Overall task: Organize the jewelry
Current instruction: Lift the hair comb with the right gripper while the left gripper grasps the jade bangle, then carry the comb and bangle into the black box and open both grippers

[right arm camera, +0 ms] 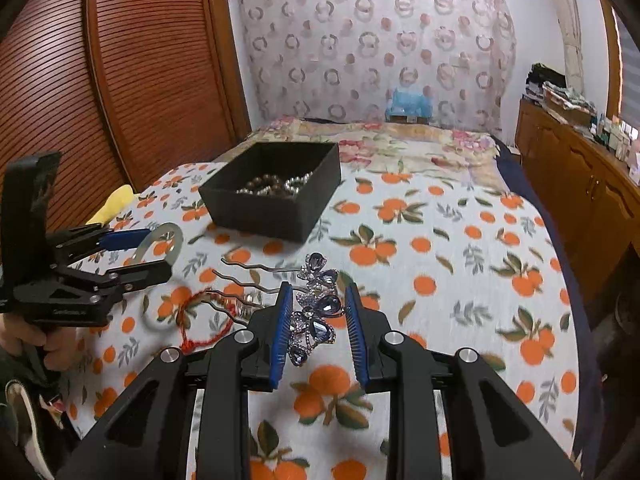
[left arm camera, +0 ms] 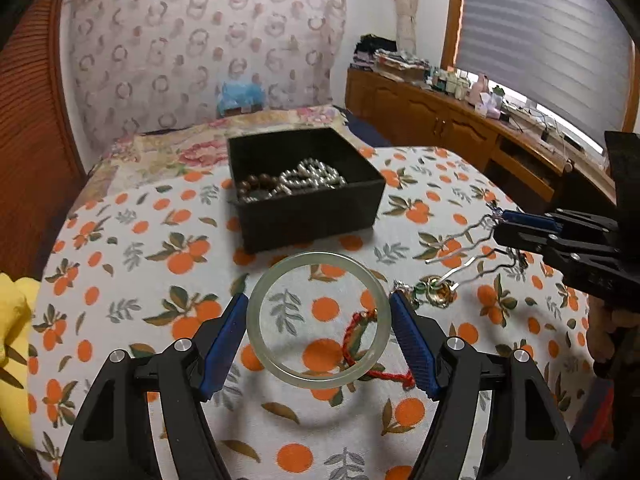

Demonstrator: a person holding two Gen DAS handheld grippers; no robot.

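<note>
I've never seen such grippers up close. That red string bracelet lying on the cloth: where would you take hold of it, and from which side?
Probably from above, at the open part of the red string bracelet farthest from the hair comb. It lies flat and limp on the tablecloth, so fingers should straddle one strand and pinch it. Its other end runs beneath the lifted jade bangle.

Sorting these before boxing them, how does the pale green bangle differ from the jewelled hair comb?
The pale green bangle is one smooth, plain, translucent ring; the jewelled hair comb has wavy metal prongs and purple stones. The bangle sits in the left gripper, the comb in the right gripper. Both are off the cloth.
</note>
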